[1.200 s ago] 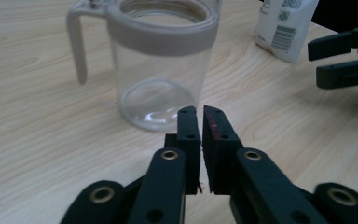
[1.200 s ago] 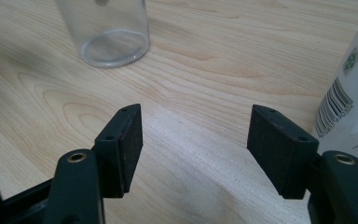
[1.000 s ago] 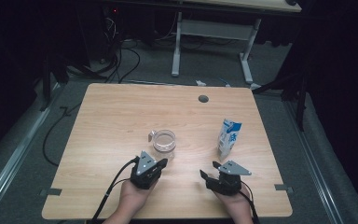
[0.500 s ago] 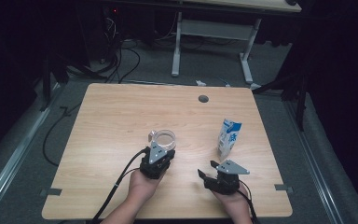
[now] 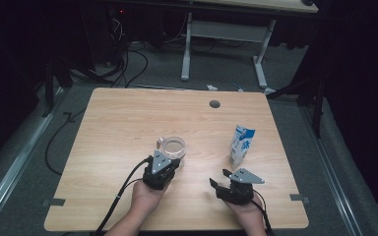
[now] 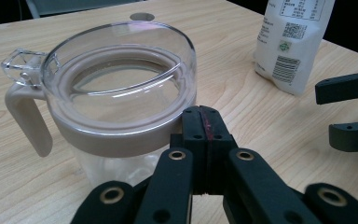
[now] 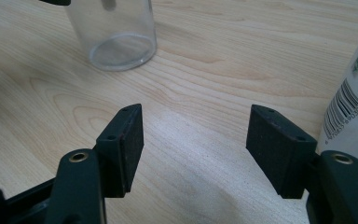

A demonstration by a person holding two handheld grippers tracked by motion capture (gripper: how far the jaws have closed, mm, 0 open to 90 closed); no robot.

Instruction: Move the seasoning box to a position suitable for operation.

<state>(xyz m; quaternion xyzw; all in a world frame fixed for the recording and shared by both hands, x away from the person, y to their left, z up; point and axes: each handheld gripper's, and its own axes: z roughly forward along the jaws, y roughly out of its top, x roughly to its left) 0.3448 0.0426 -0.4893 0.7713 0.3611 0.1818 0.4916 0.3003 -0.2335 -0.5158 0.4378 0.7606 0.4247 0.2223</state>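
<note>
High view: left gripper (image 5: 169, 163) sits at the 6 o'clock edge of the clear jug (image 5: 171, 146) on the table (image 5: 118, 118); jaw gap not readable here. Right gripper (image 5: 218, 179) lies at 7 o'clock from the milk carton (image 5: 241, 145), apart from it.

Left gripper view: jaws pressed together, nothing between; tips at the jug's beige rim band (image 6: 121, 135), at 5 o'clock; contact unclear. Handle (image 6: 25, 116) at 9 o'clock.

Right gripper view: jaws wide, bare wood between. Jug base at 11 o'clock, carton at 3 o'clock.
</note>
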